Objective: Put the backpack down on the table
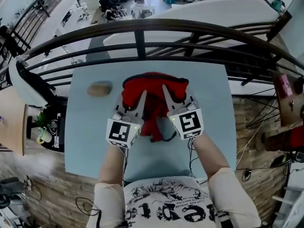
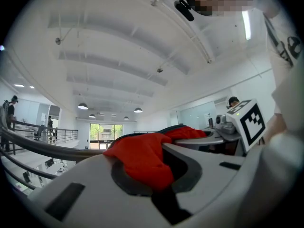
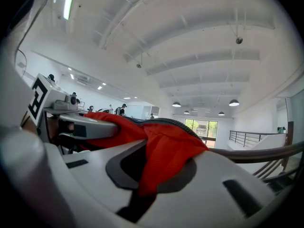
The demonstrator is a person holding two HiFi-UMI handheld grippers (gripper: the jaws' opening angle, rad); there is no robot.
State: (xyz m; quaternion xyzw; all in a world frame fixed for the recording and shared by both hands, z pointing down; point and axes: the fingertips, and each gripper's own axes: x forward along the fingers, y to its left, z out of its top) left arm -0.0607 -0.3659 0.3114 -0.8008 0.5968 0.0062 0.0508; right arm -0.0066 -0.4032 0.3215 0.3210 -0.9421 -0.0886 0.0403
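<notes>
A red backpack point(image 1: 154, 91) hangs over the pale blue table point(image 1: 90, 141), held up from both sides. My left gripper point(image 1: 141, 95) is shut on its left edge, and red fabric point(image 2: 142, 158) is pinched between the jaws in the left gripper view. My right gripper point(image 1: 165, 89) is shut on the right edge, with red cloth point(image 3: 166, 153) clamped in the right gripper view. Each gripper view shows the other gripper across the bag. The bag's lower part and a dark strap point(image 1: 164, 136) dangle between my hands.
A brown, potato-like lump point(image 1: 99, 89) lies on the table's left part. A dark curved railing point(image 1: 142, 30) runs just beyond the table's far edge, with a lower floor below it. A white chair point(image 1: 21, 82) stands at the left; wooden furniture point(image 1: 287, 99) at the right.
</notes>
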